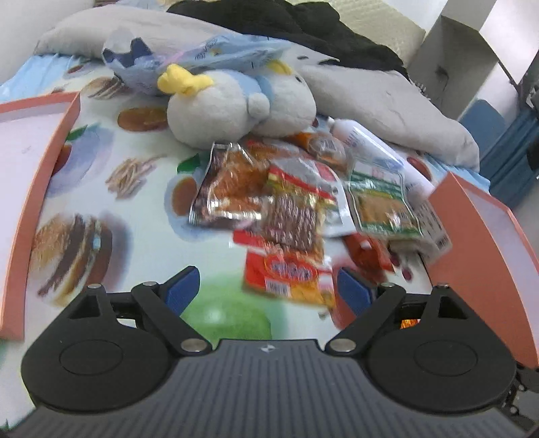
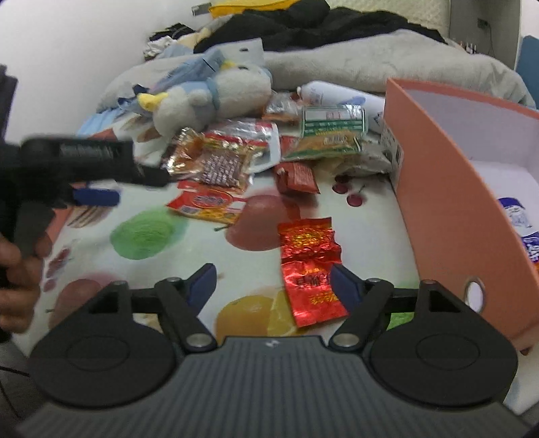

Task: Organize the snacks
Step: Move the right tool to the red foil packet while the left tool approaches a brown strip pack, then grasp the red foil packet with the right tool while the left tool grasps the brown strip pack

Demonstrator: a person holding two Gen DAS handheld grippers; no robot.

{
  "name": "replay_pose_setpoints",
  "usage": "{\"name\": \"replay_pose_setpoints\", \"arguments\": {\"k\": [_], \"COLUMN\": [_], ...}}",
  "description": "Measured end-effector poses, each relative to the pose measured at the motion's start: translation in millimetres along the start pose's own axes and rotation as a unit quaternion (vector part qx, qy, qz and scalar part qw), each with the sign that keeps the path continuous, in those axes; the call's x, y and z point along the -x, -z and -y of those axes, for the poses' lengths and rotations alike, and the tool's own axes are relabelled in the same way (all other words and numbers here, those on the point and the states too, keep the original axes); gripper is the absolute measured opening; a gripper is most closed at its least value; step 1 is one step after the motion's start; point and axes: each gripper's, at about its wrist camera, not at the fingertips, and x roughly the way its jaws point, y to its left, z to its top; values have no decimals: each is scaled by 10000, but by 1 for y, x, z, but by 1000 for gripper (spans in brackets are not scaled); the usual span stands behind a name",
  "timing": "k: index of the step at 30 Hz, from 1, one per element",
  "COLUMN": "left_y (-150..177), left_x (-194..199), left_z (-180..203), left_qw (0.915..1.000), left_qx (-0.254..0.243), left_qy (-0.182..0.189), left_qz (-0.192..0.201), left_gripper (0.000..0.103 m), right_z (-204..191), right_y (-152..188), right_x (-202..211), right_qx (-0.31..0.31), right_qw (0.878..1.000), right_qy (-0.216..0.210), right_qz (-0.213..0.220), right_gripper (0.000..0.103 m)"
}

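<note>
Blurred snack packets, print unreadable, both hand-held grippers wide, empty, orange box cropped

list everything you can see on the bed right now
snack packets: a pile, exact count unclear from blur; red, orange, green, silver; middle of the bedsheet
red foil packet: one, lying apart, just ahead of the right claw
plush toy: one, grey-white and blue with a yellow tuft, behind the pile
white tube: one, behind the pile by the right box
orange boxes: two, left and right, open, white inside
grey blanket: one, far side
black clothing: heap beyond the blanket
left claw: open, empty
right claw: open, empty
hand: holding the left claw
</note>
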Motion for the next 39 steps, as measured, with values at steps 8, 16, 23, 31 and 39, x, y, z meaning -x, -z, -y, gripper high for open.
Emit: {"name": "replay_pose_setpoints", "arguments": {"k": [8, 16, 23, 31, 39], "left_y": [-21, -29, -29, -26, -22], "left_x": [-35, -65, -97, -117, -128], "left_z": [-1, 12, 32, 55, 63], "left_qw": [9998, 9977, 9944, 9857, 9816], "left_qx": [-133, -637, -1043, -1638, -1757], "left_qy": [166, 223, 70, -388, -752], "left_qz": [59, -13, -147, -57, -25], "left_gripper": [95, 95, 95, 95, 91], "right_z": [6, 8, 6, 14, 16], "right_y": [-1, -8, -9, -13, -13], "right_x": [-29, -53, -58, -60, -61], "right_qx": [249, 323, 425, 409, 433], "right_qw": [9992, 9993, 9989, 9988, 9988], "right_qy": [295, 151, 207, 272, 230], "right_qz": [-47, -106, -76, -32, 15], "right_gripper": [89, 77, 55, 55, 55]}}
